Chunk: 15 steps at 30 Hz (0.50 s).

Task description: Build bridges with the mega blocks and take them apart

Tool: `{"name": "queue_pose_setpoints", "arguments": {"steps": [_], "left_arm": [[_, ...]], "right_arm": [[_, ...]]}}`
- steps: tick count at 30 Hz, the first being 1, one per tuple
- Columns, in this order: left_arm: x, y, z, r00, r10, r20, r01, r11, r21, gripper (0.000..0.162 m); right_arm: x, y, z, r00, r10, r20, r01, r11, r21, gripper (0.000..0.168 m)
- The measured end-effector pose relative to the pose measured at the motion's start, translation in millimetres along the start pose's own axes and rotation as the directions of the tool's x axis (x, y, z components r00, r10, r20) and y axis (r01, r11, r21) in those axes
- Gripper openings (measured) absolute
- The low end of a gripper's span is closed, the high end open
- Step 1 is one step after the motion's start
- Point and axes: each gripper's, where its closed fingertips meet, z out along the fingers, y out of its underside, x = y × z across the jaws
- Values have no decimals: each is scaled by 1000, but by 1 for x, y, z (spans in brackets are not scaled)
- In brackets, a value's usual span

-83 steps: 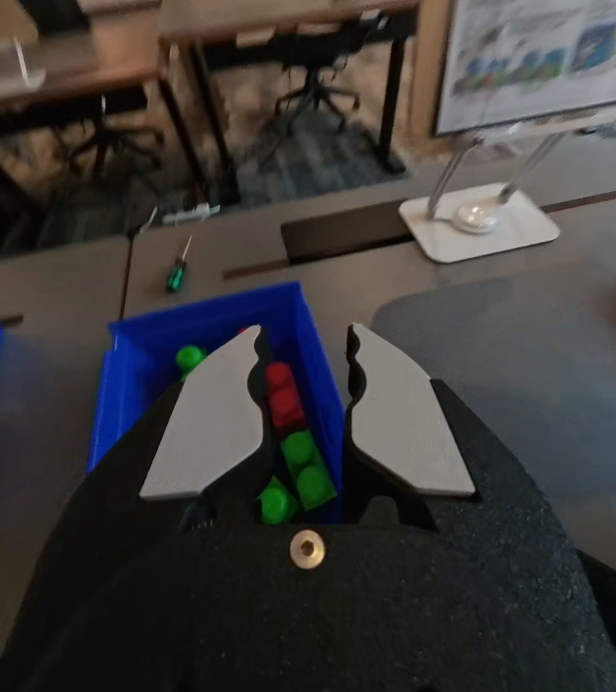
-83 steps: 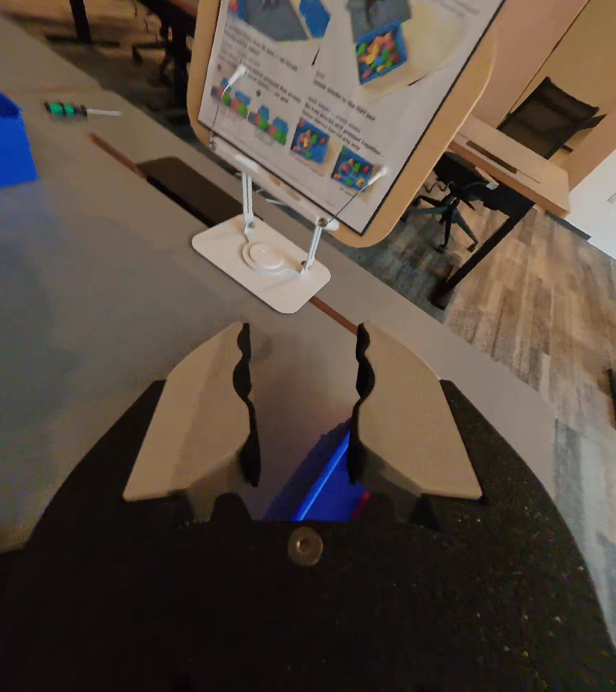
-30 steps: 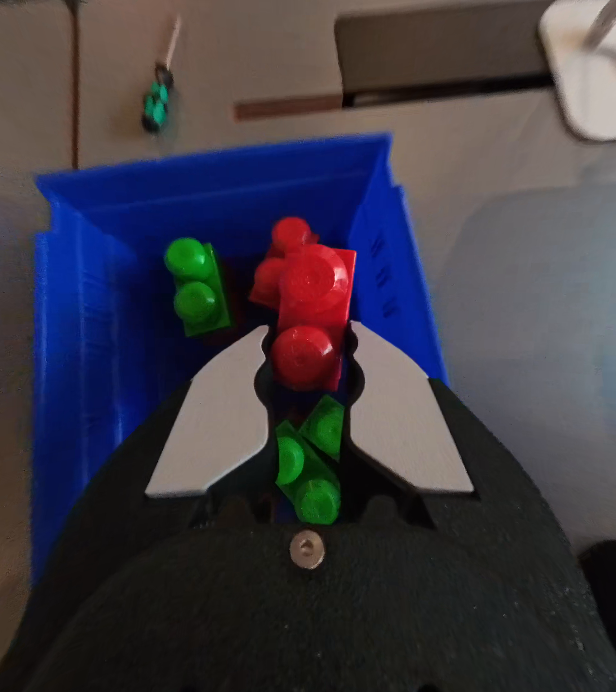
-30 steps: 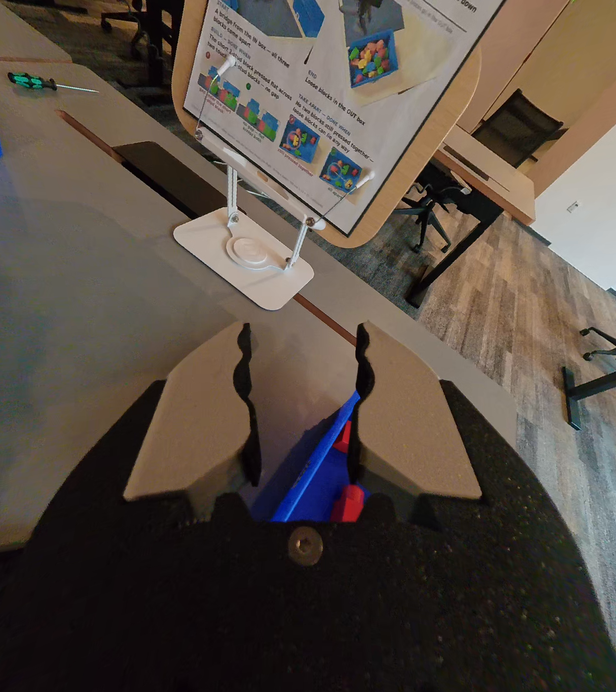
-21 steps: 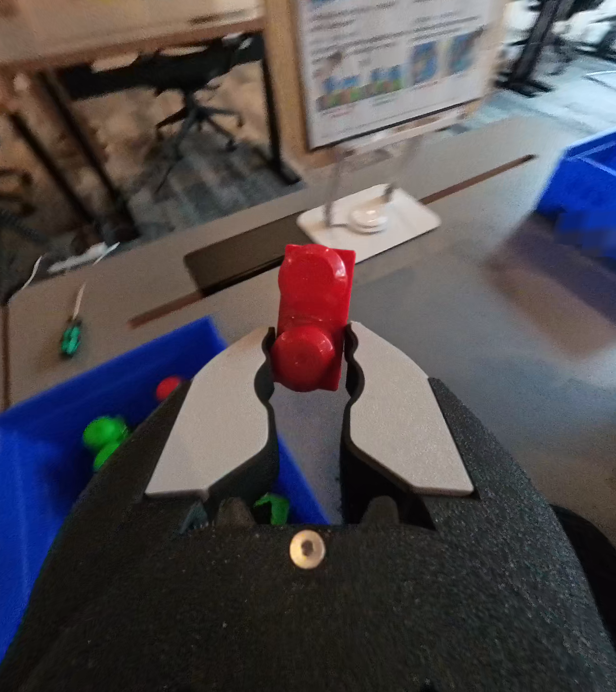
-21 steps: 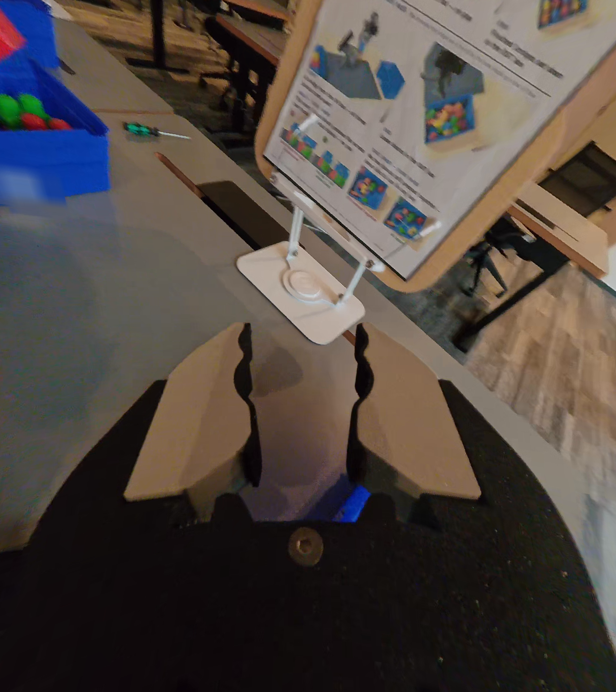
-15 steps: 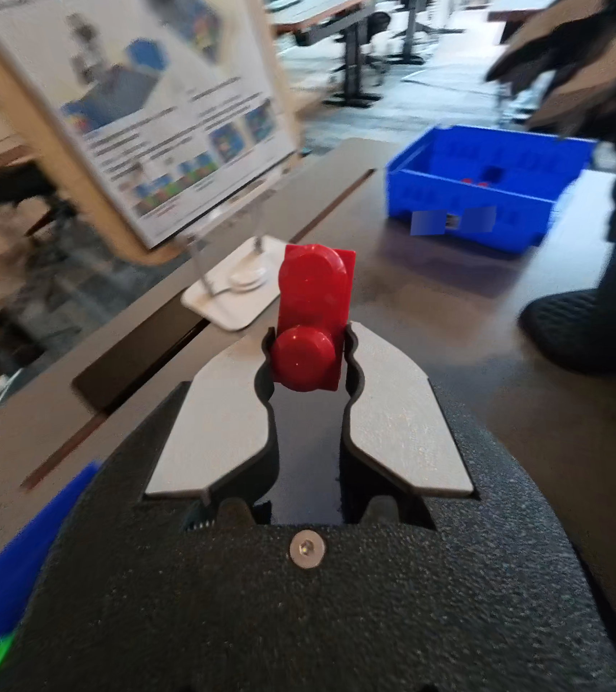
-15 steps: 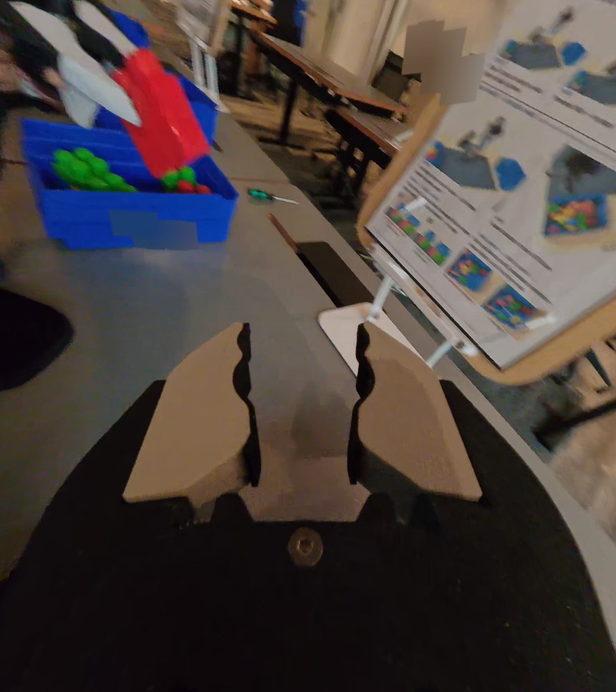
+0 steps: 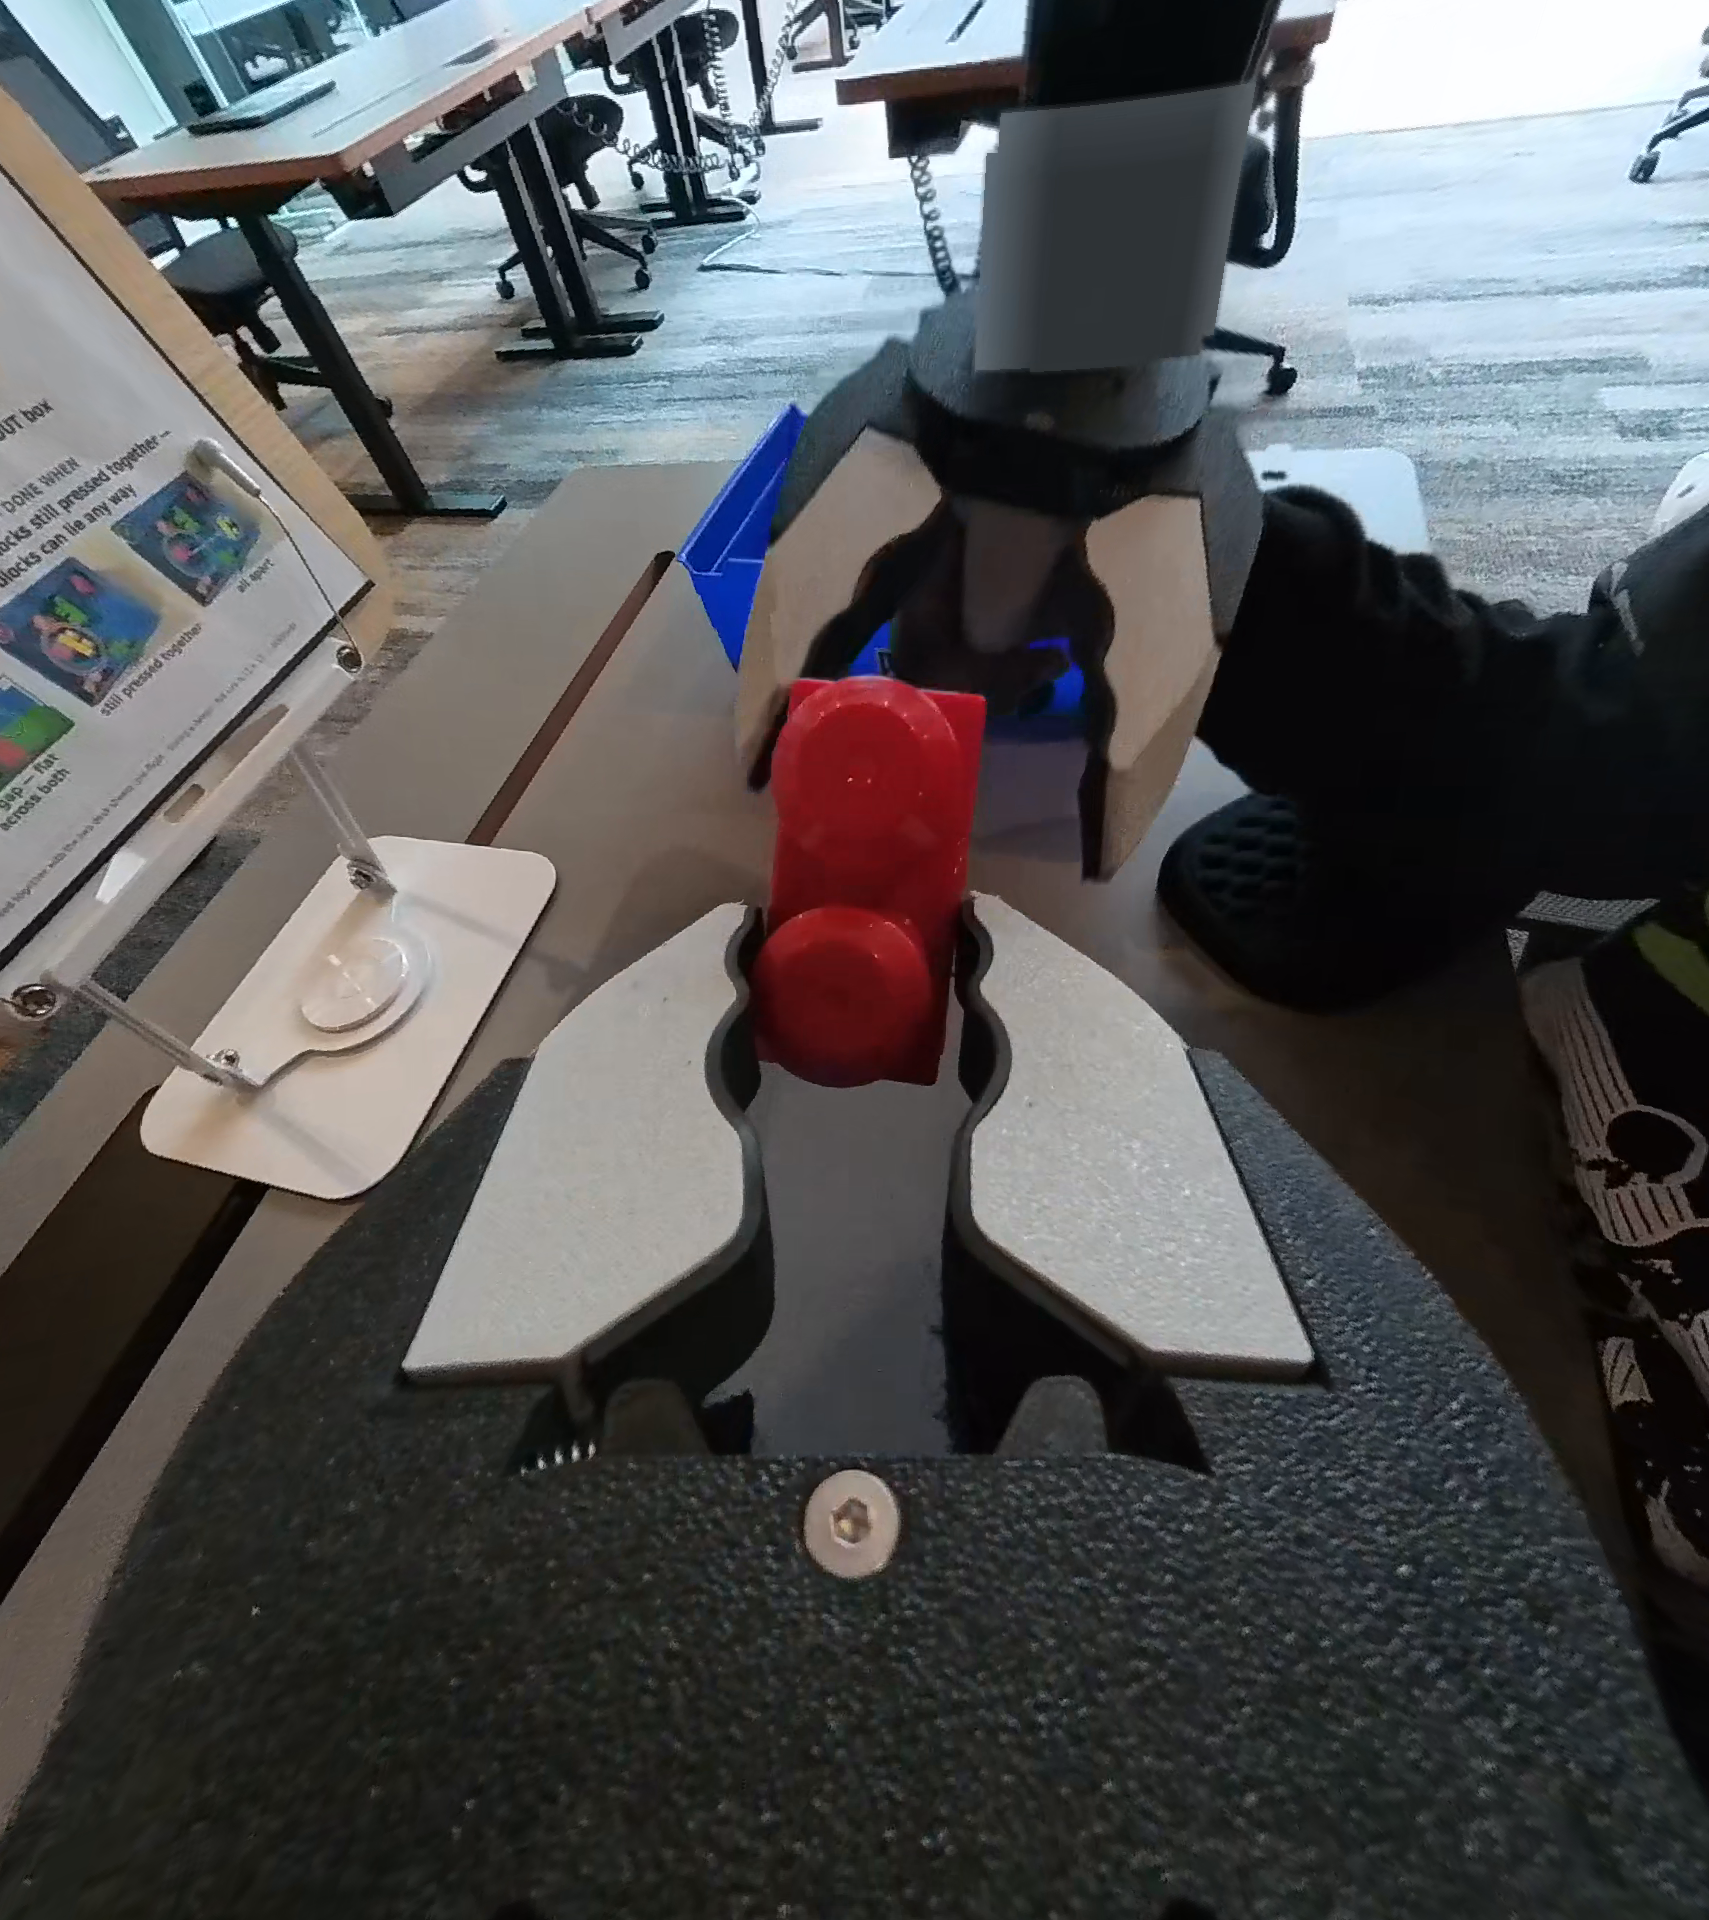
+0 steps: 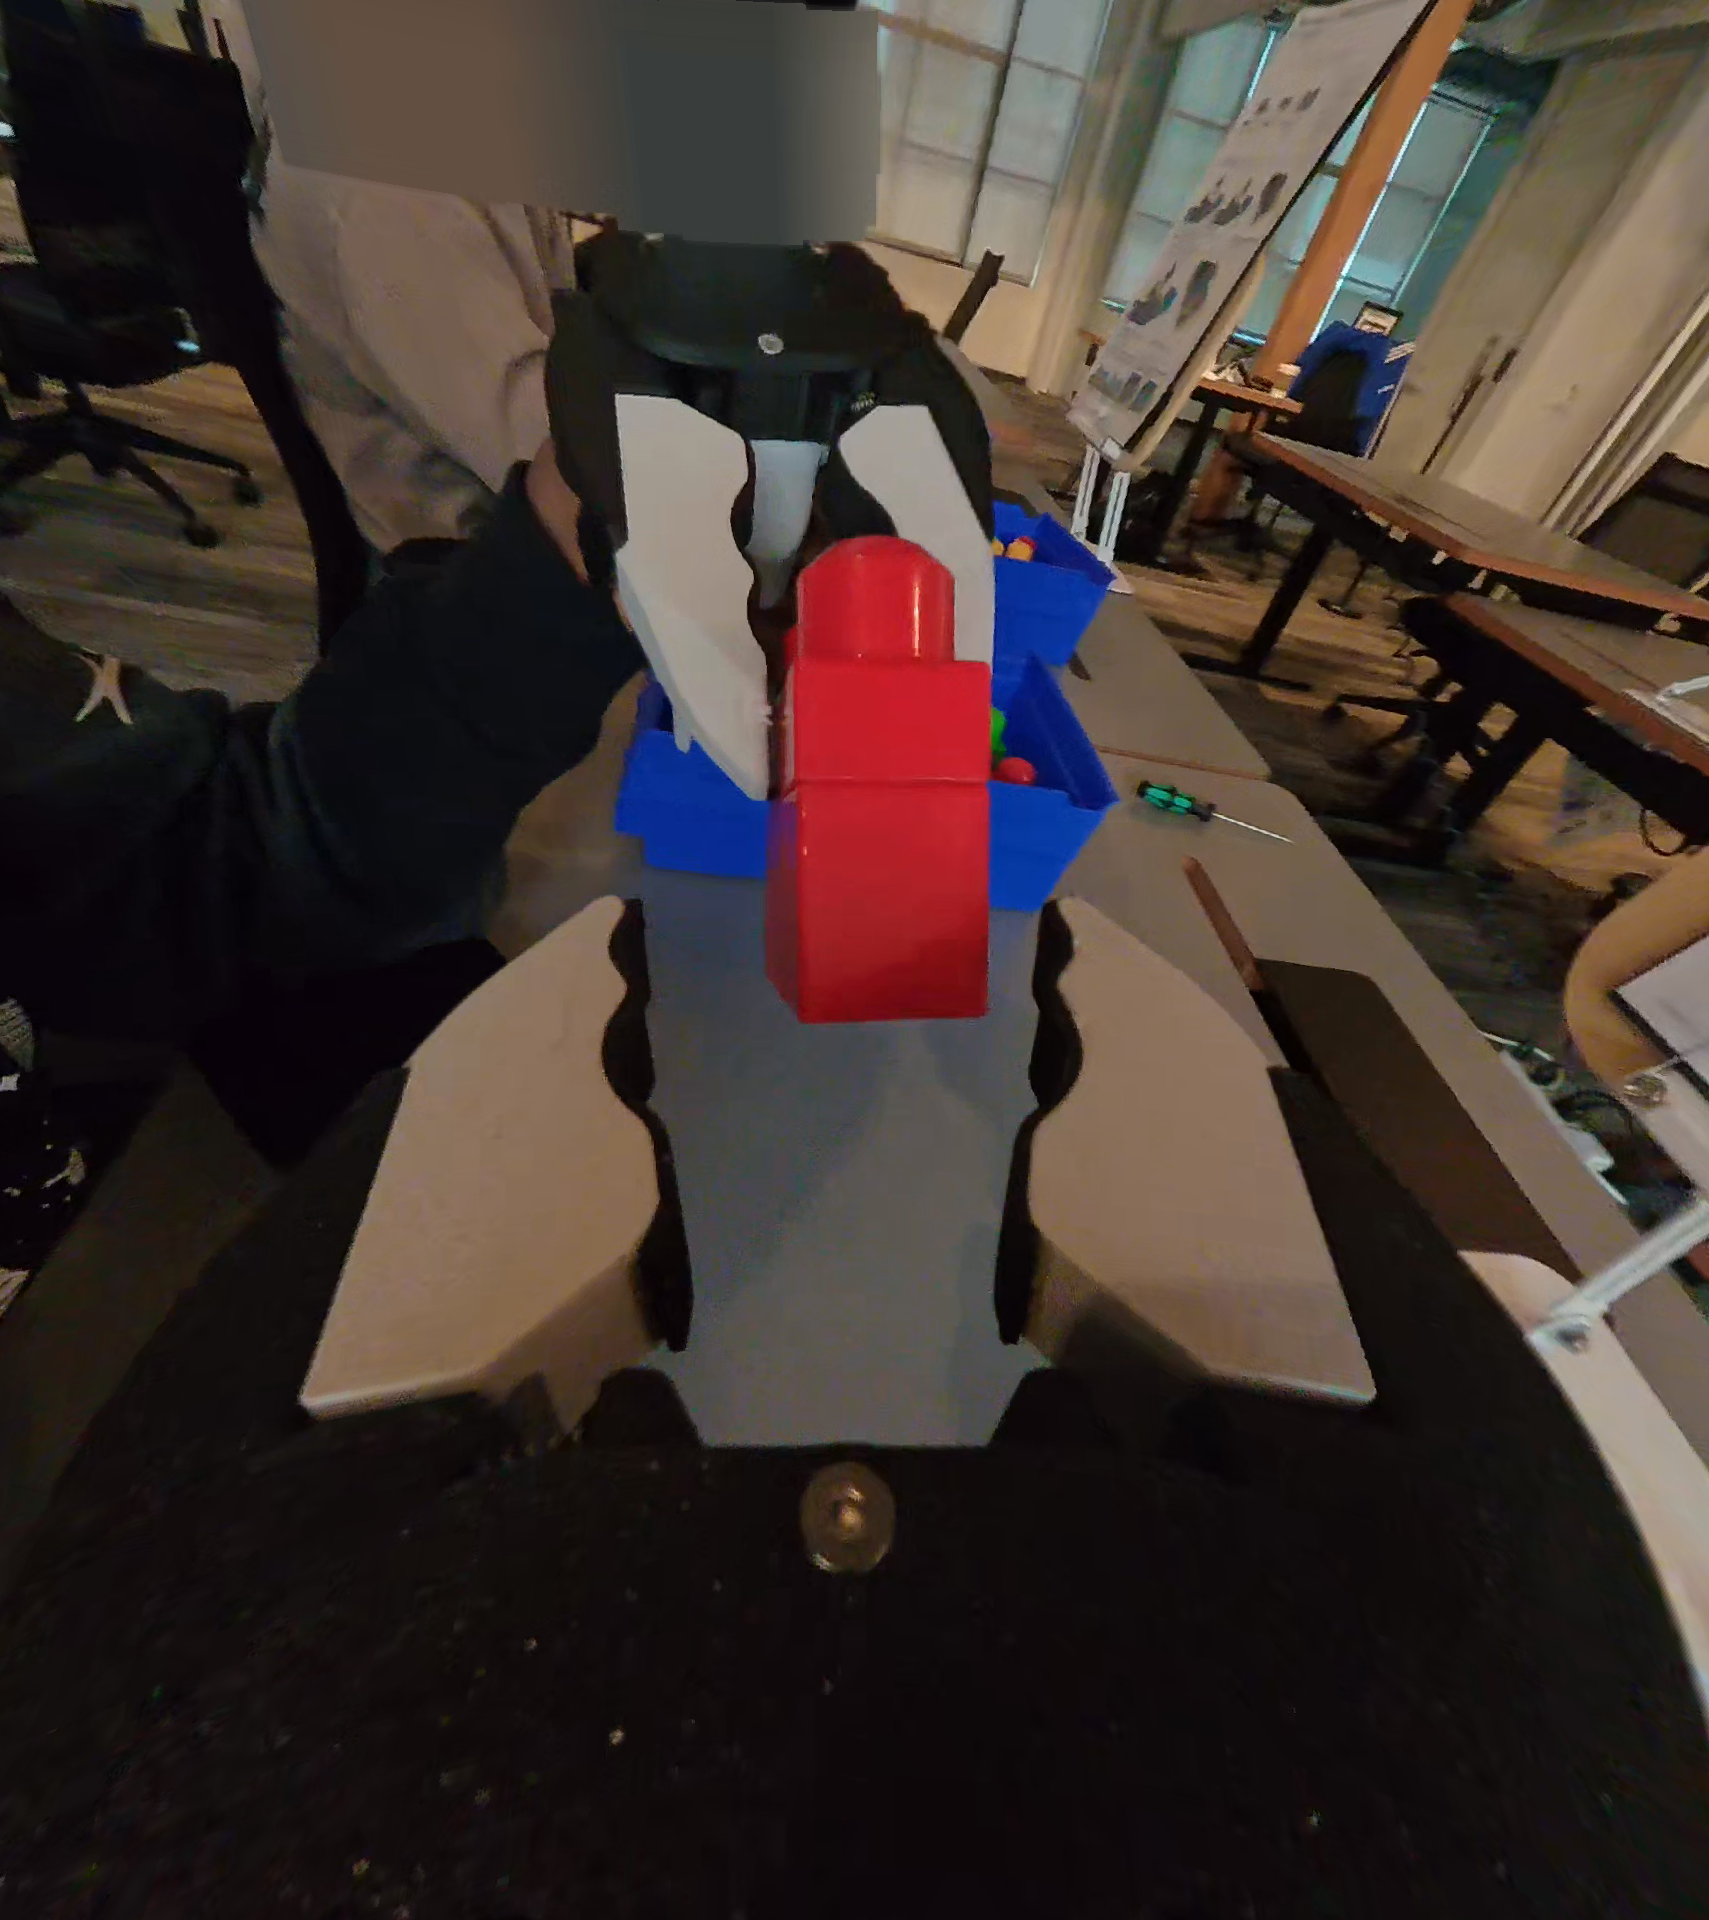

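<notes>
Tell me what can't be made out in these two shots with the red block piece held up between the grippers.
- Right wrist view: the contents of the blue bin behind the red block piece are mostly hidden by that piece and the left gripper.
- Left wrist view: the other blue bin is largely covered by the right gripper; its contents cannot be seen.
- Both views: the underside of the red block piece faces away.
- Left wrist view: the instruction board is cut off by the left edge.
</notes>
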Motion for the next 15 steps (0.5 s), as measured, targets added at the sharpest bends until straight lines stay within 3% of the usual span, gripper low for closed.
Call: {"name": "queue_pose_setpoints", "arguments": {"steps": [3, 6, 8, 11, 15], "left_arm": [[1, -3, 0, 1000, -1, -11, 2, 1000, 17, 35], [5, -7, 0, 1000, 4, -23, -3, 999, 37, 35], [7, -8, 0, 999, 15, -33, -13, 999, 44, 35], [13, -10, 4, 997, 29, -76, -24, 997, 66, 35], [26, -22, 14, 986, 16, -165, 8, 990, 142, 57]], "right_arm": [[1, 4, 11, 1000, 15, 12, -15, 1000, 22, 66], [3, -1, 13, 1000, 14, 14, -16, 996, 92, 41], [-1, -2, 11, 999, 2, 39, -6, 995, 101, 39], [-5, 0, 5, 998, 4, 61, -7, 999, 51, 39], [-12, 19, -13, 993, 54, 106, -39, 990, -133, 38]]}}
